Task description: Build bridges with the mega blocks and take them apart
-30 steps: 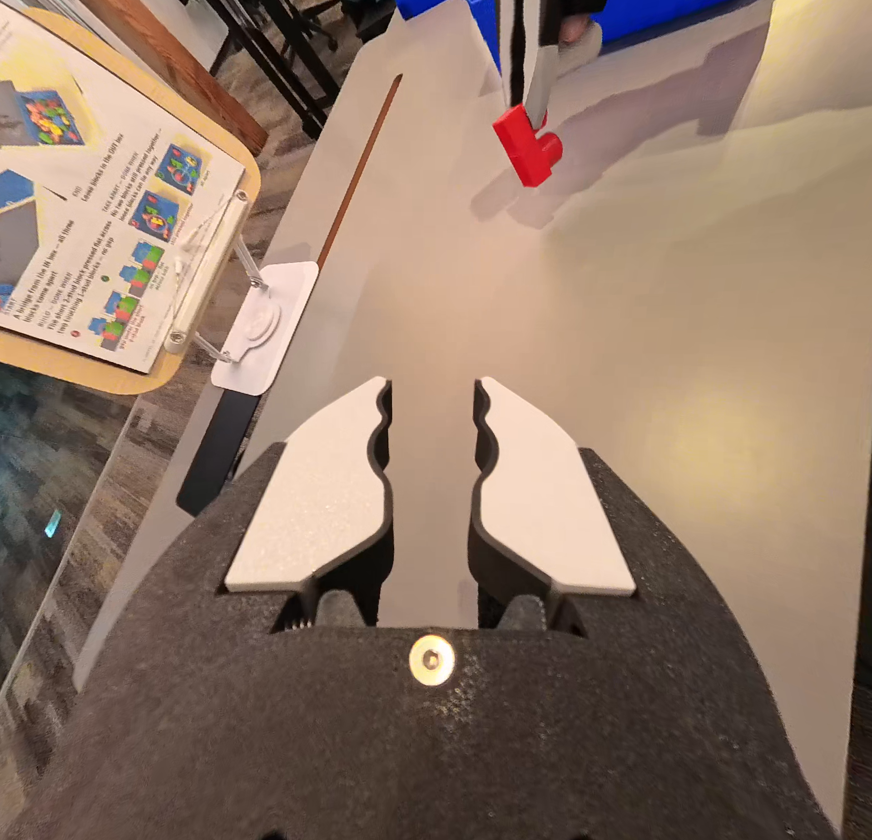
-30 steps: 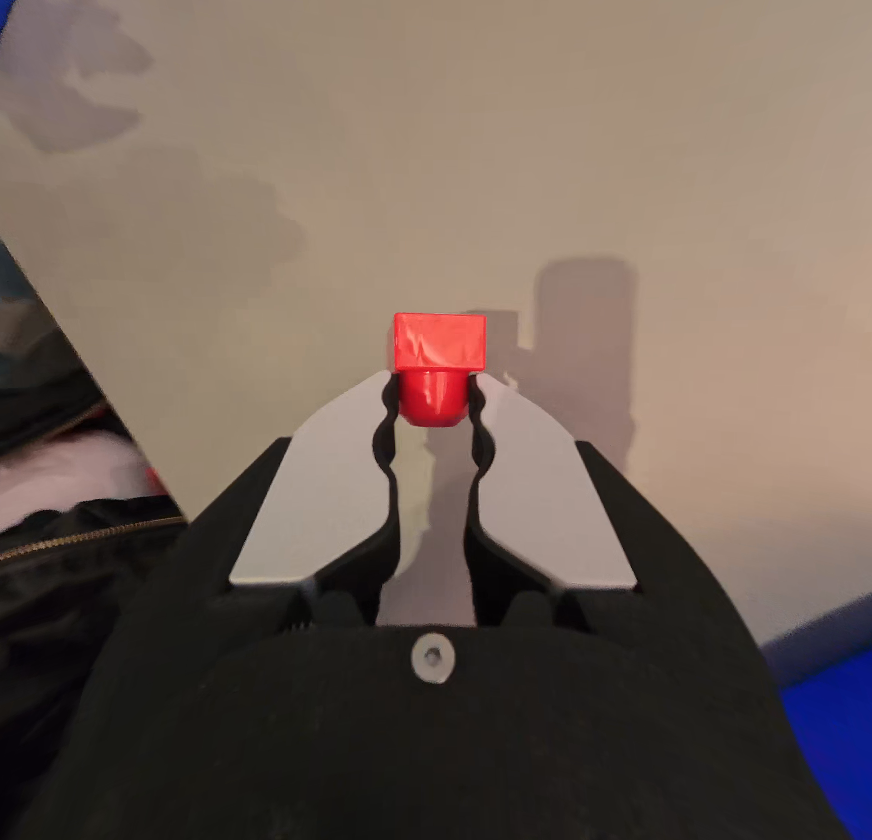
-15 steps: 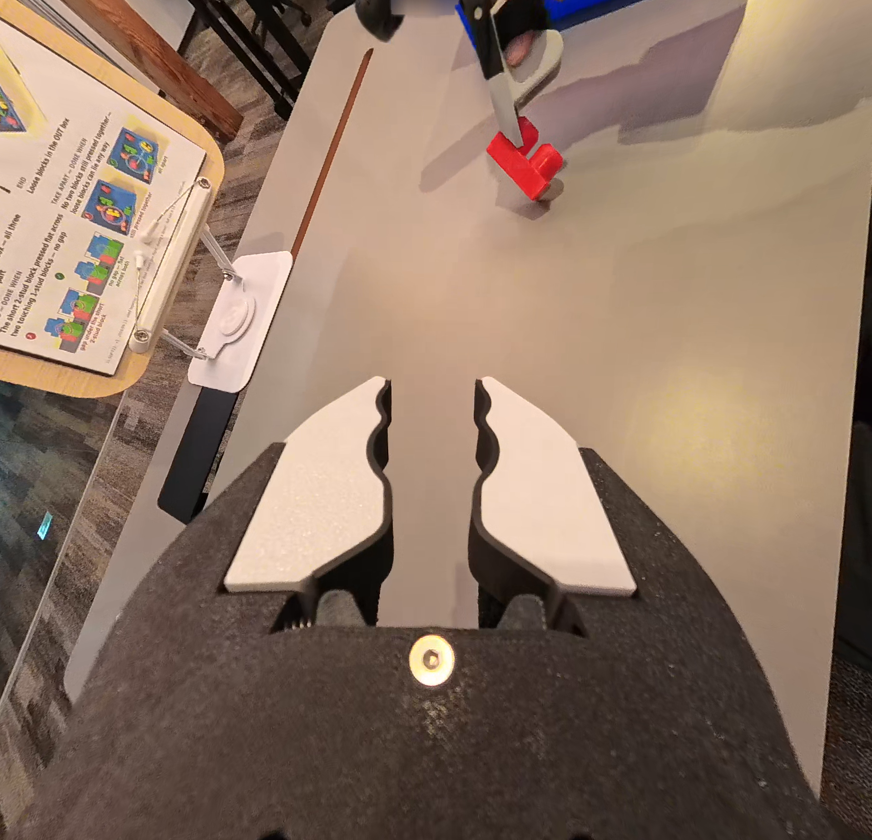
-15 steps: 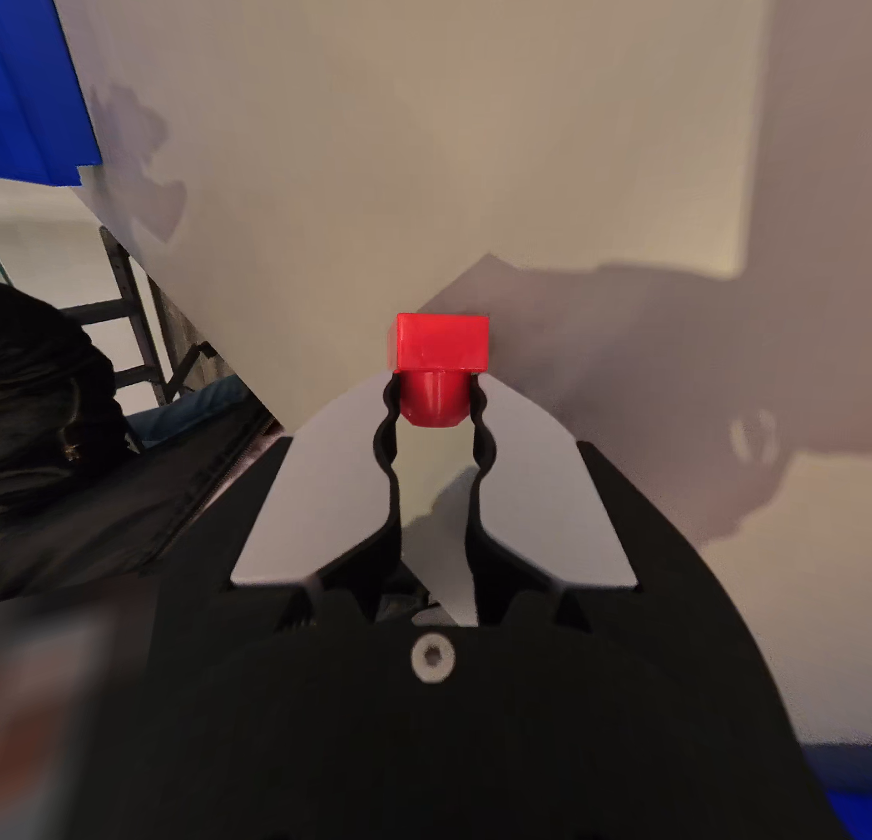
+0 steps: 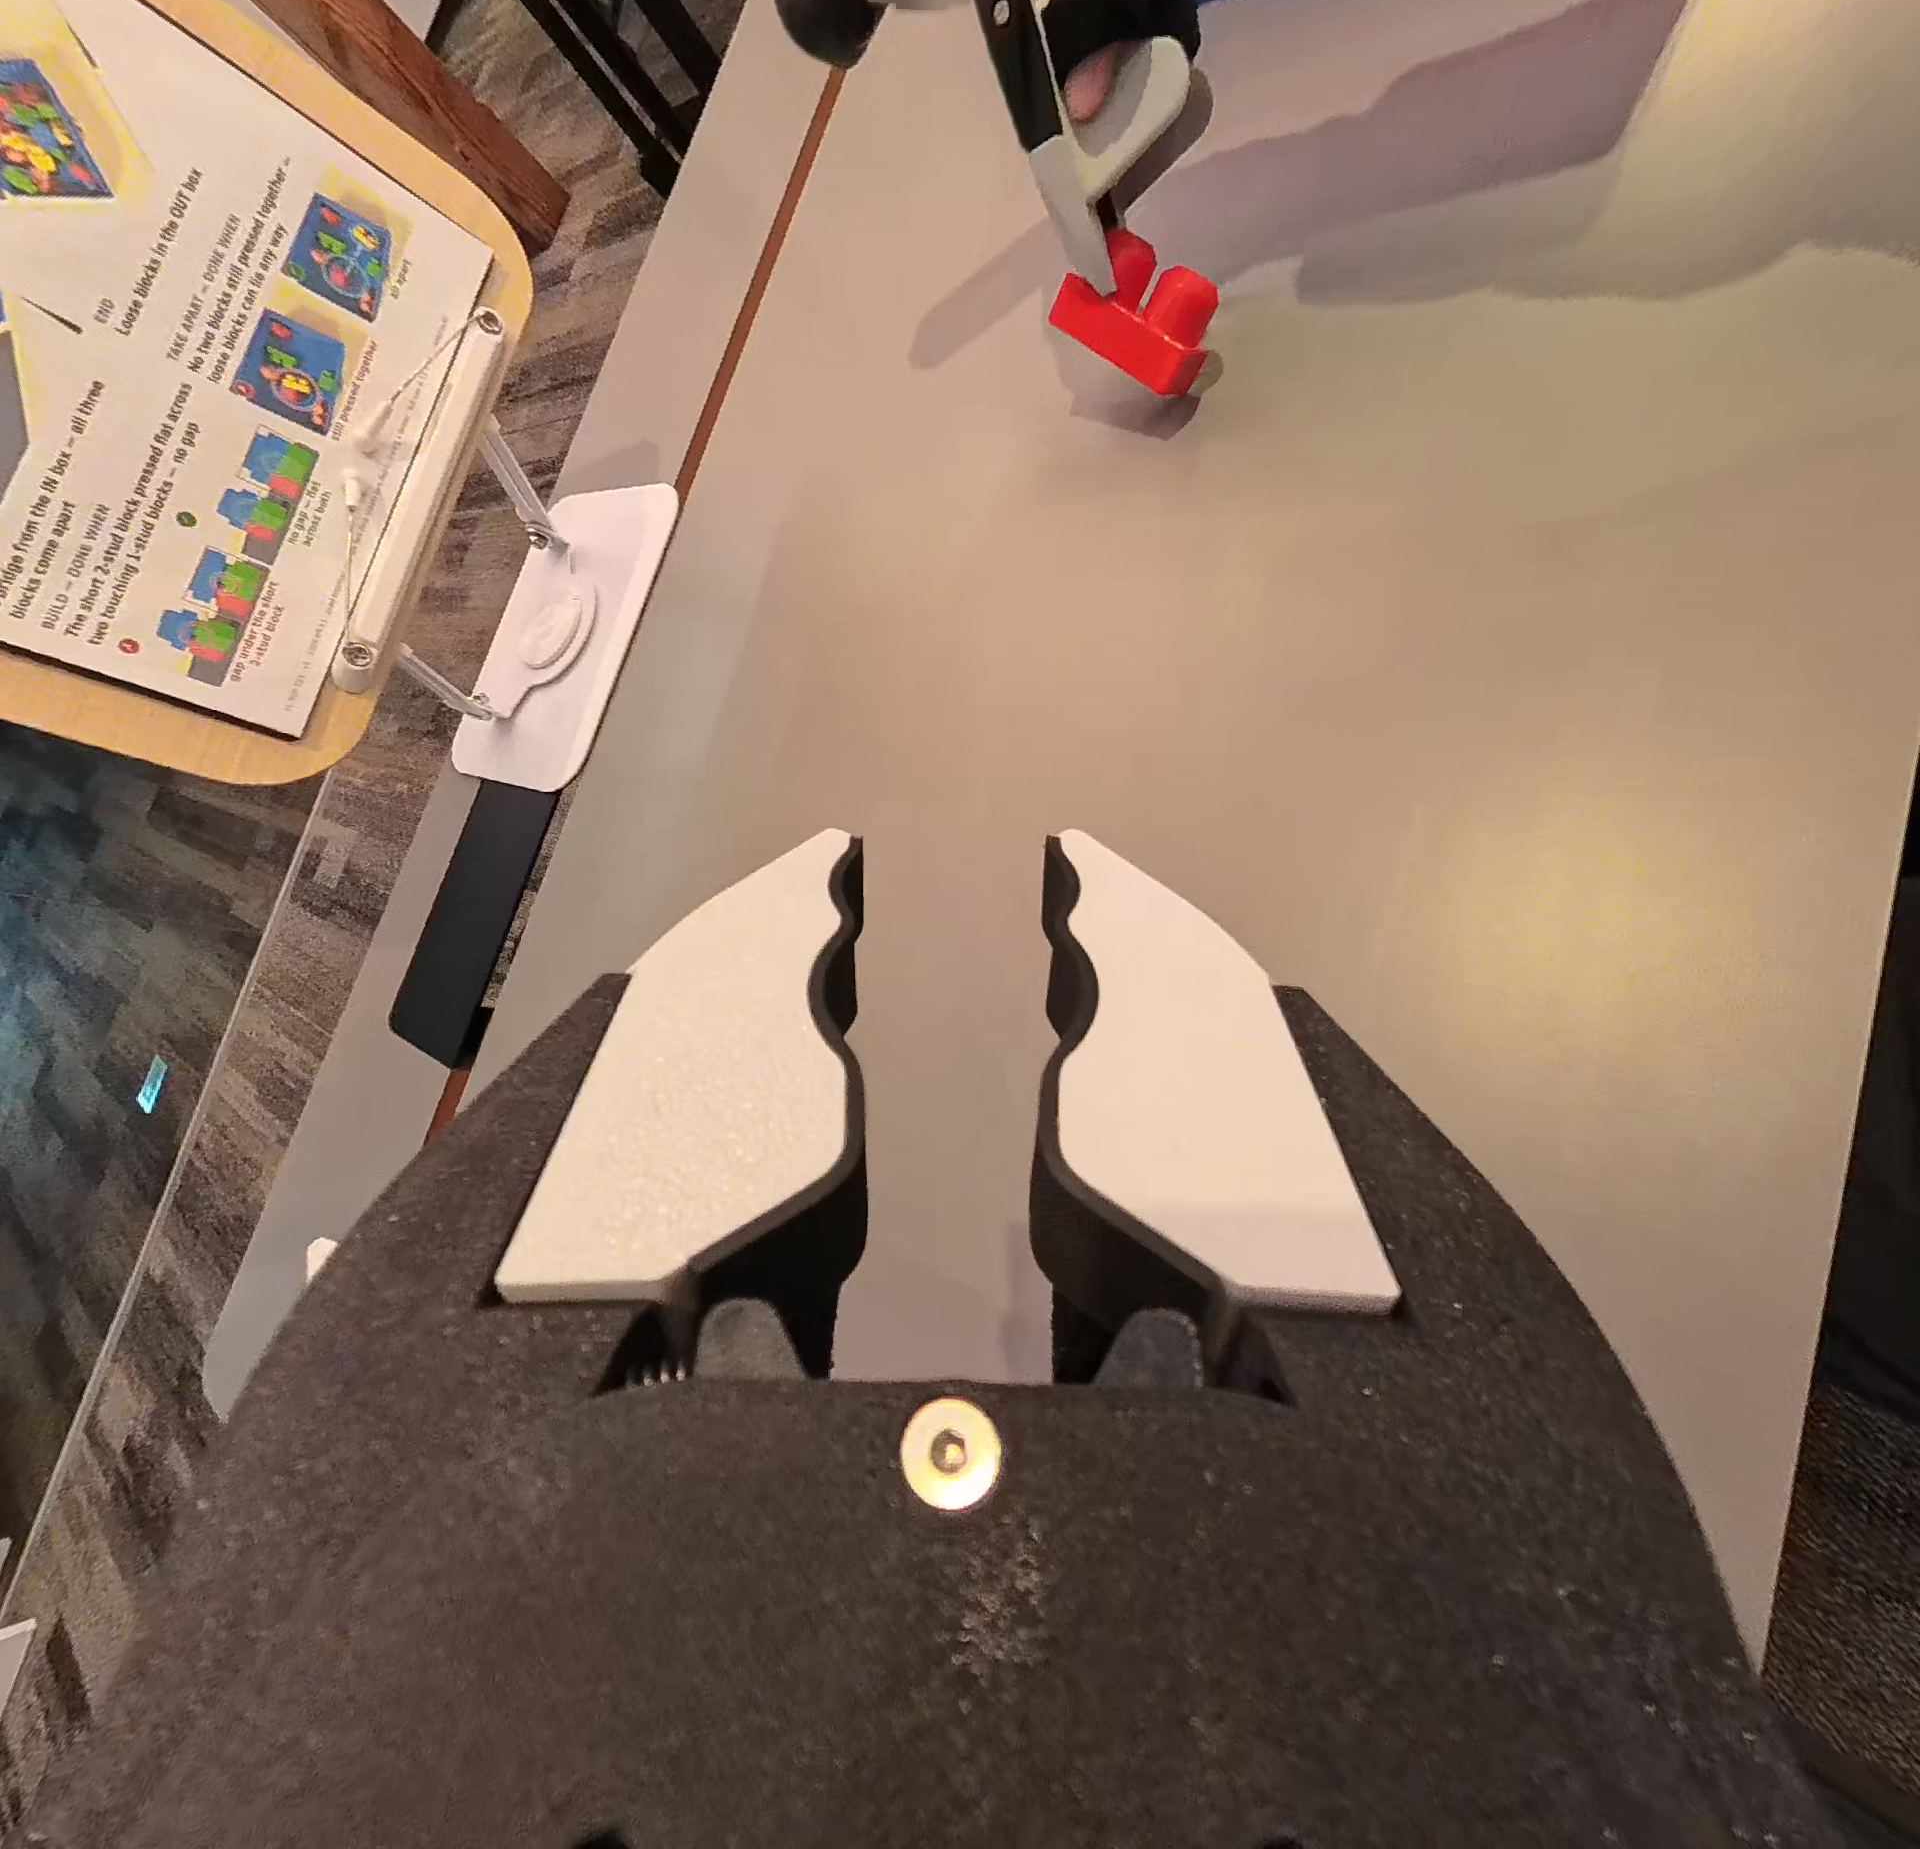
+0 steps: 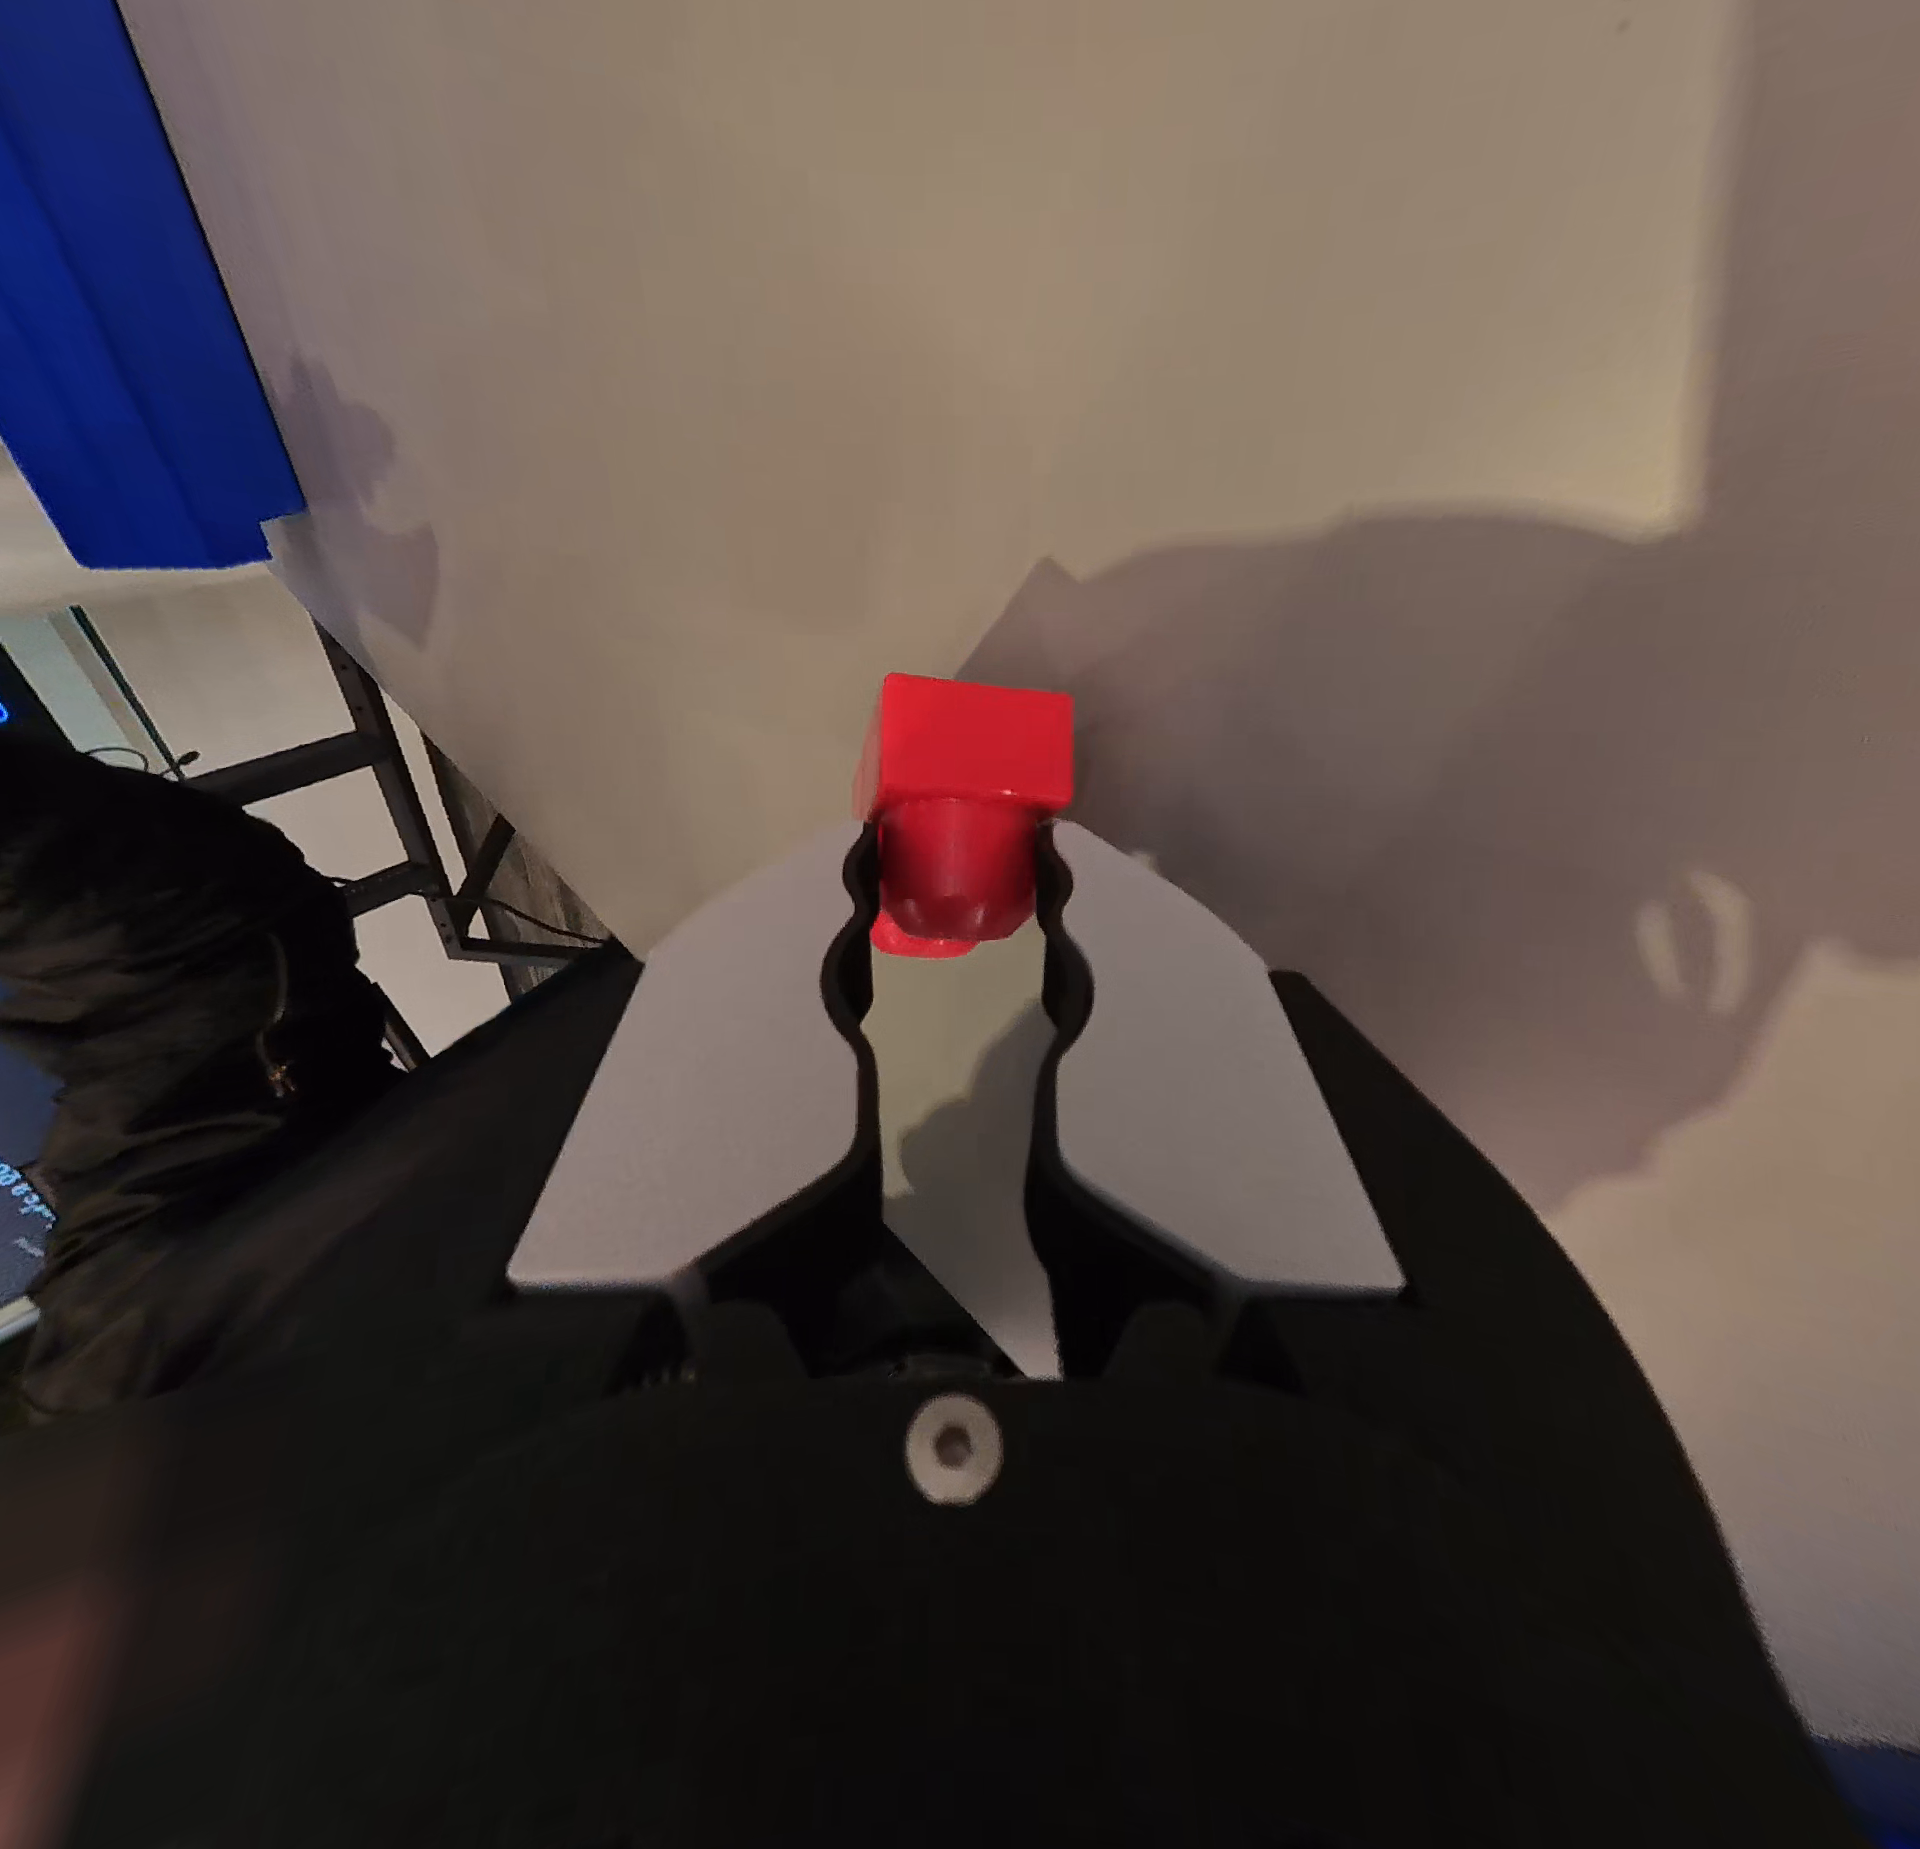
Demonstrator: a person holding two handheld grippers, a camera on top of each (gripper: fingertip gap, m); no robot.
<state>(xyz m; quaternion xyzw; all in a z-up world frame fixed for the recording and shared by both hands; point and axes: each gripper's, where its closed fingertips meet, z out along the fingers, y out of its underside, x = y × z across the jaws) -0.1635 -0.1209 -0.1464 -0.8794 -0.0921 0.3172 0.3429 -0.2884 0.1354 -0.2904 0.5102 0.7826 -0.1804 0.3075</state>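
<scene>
Here the right gripper (image 6: pixel 956 864) clamps one stud of the red two-stud block (image 5: pixel 1132 329) near the table's (image 5: pixel 1351 760) far end; the left gripper (image 5: pixel 951 854), parted and empty, waits near the opposite edge.

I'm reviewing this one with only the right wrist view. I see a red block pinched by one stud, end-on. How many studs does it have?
Observer: Two. The left wrist view shows the red block from the side, with the right hand-held gripper shut on the stud farther from that camera.
Operator: Is the block lifted or down?
Observer: Its base looks down on the table, or very nearly. Its shadow sits right under it.
Operator: And the other hand-held gripper?
Observer: The left hand-held gripper is open and empty, over bare table well short of the block.
</scene>
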